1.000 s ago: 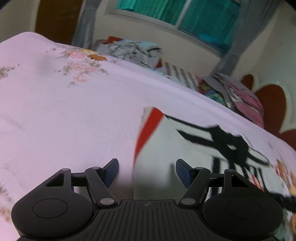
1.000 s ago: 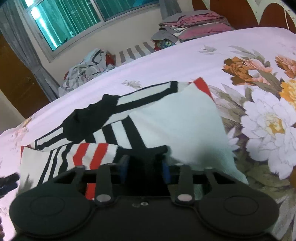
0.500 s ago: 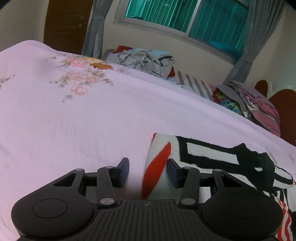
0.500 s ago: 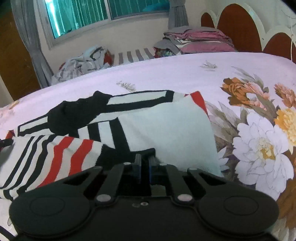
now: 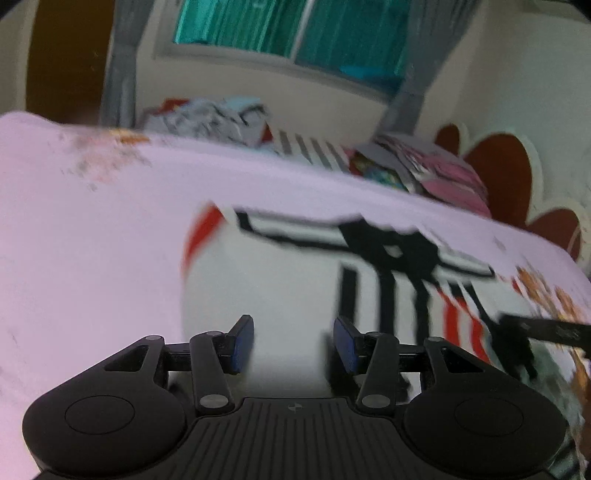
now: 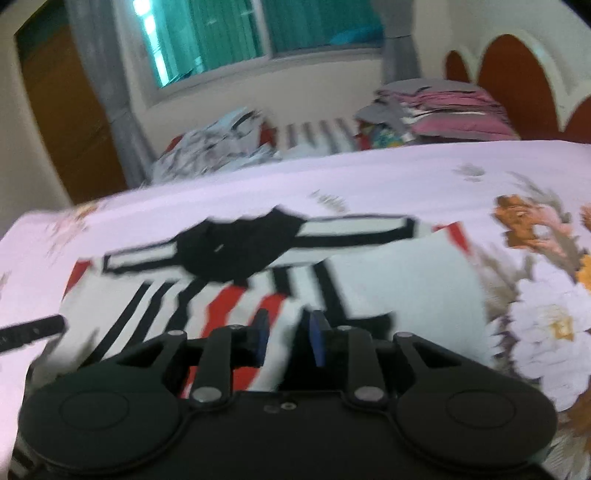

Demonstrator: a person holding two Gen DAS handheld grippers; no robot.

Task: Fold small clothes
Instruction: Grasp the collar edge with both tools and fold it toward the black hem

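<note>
Both claws have let go: the left gripper (image 5: 293, 343) now stands wide, the right gripper (image 6: 286, 338) narrowly parted and empty. The folded striped sweater (image 6: 399, 288) lies mid-bed on the floral sheet (image 6: 424, 177), so this fold looks complete.

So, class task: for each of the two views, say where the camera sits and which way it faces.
Left wrist: on the left gripper, facing across the bed to the window; jaws apart over the striped garment.
Right wrist: on the right gripper, facing likewise; jaws apart over the same garment.
Shared: garment, bed, window, clothes pile.
</note>
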